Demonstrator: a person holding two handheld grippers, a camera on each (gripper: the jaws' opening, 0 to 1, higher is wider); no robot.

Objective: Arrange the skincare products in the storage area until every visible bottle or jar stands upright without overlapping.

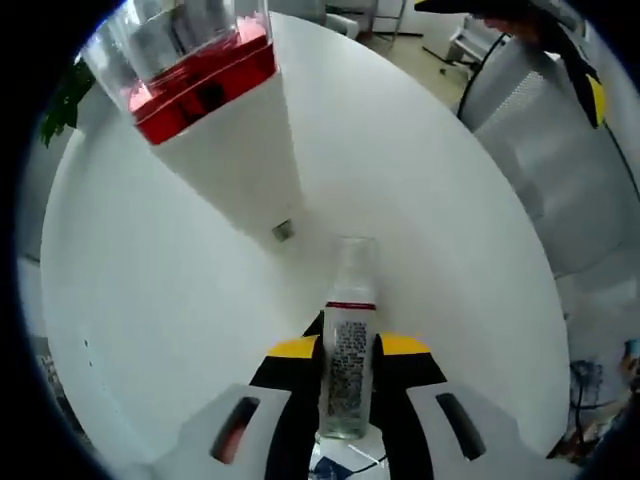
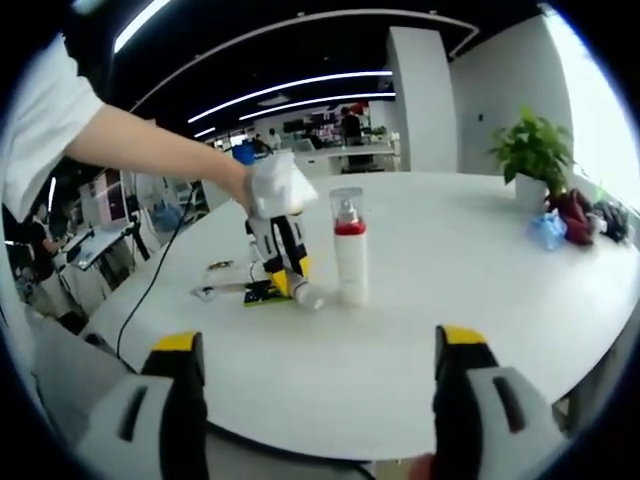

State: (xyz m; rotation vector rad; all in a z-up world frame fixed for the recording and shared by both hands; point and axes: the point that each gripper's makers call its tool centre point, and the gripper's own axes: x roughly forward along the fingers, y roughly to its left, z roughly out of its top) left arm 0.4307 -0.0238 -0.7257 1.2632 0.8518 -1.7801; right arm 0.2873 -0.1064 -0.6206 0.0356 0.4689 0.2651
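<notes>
The left gripper (image 1: 345, 345) holds a small clear bottle (image 1: 348, 345) between its narrow jaws, low over the white table (image 1: 450, 200), beside the upright red-collared white bottle (image 2: 350, 255) well in from the table's edges. The right gripper (image 2: 318, 345) hangs back at the near edge, jaws wide with nothing between them.

The right claw (image 2: 318, 400) hangs over the near edge of the white desk (image 2: 450, 300), its yellow-tipped jaws spread wide apart with nothing between them. Farther out on the desk a white bottle (image 2: 349, 250) with a red band and clear cap stands upright. Just to its left, the left claw (image 2: 296, 285) points down at the desk, pinching a small clear bottle (image 2: 308, 294). A potted plant (image 2: 533, 155) sits at the far right.
</notes>
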